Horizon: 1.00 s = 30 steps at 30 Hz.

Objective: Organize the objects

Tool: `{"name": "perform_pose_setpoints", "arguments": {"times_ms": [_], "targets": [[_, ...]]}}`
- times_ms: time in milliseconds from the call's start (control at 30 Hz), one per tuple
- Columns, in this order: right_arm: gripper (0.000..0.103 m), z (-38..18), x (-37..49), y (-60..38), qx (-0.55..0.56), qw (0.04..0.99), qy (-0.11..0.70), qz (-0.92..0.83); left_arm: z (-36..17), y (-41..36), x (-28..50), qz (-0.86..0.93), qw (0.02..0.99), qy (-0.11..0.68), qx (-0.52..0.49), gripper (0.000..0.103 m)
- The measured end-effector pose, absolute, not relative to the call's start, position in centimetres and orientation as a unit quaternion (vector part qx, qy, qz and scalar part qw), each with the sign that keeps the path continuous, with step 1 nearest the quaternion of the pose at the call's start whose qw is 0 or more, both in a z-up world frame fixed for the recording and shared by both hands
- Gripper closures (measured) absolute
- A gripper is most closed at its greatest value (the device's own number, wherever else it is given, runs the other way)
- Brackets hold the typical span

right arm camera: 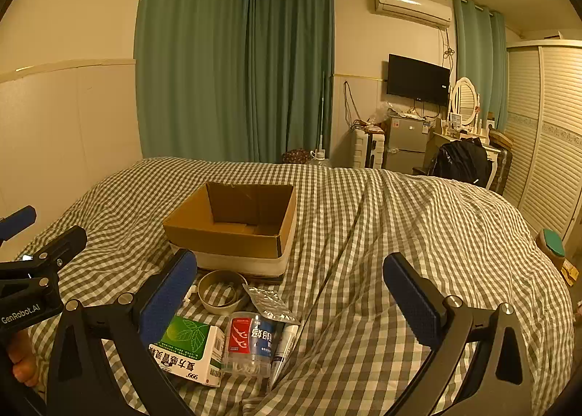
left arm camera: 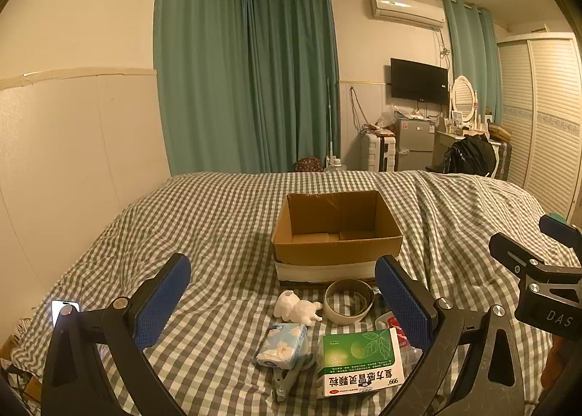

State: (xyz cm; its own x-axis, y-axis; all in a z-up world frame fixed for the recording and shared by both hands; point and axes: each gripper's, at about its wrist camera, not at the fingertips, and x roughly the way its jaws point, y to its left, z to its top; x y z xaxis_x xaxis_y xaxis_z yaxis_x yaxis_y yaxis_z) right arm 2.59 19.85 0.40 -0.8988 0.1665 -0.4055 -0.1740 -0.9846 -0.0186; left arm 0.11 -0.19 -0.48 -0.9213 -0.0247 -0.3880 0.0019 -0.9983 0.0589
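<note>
Left gripper (left arm camera: 282, 301) spread, we hold nothing | left wrist: cardboard box (left arm camera: 338, 234) far, looks empty; figurine (left arm camera: 296, 311), tape roll (left arm camera: 348, 301), tissue pack (left arm camera: 282, 345), medicine box (left arm camera: 360, 361) near, unsorted | right wrist: right gripper (right arm camera: 291, 299) spread, empty; blister pack (right arm camera: 271, 303), floss container (right arm camera: 249, 347) lie near | we judge nothing packed yet.

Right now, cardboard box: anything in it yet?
Looks empty. The cardboard box sits open-topped on the bed; the inner floor and walls that show are bare. The near corner is hidden by its front wall.
</note>
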Motion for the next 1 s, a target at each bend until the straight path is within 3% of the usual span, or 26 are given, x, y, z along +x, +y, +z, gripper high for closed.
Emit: {"name": "perform_pose_setpoints", "arguments": {"times_ms": [1000], "targets": [[0.000,0.38,2.53,19.68,-0.209,0.097,0.012,0.973,-0.54,-0.08,0.18,-0.979,-0.003,-0.034,0.203,0.000]]}}
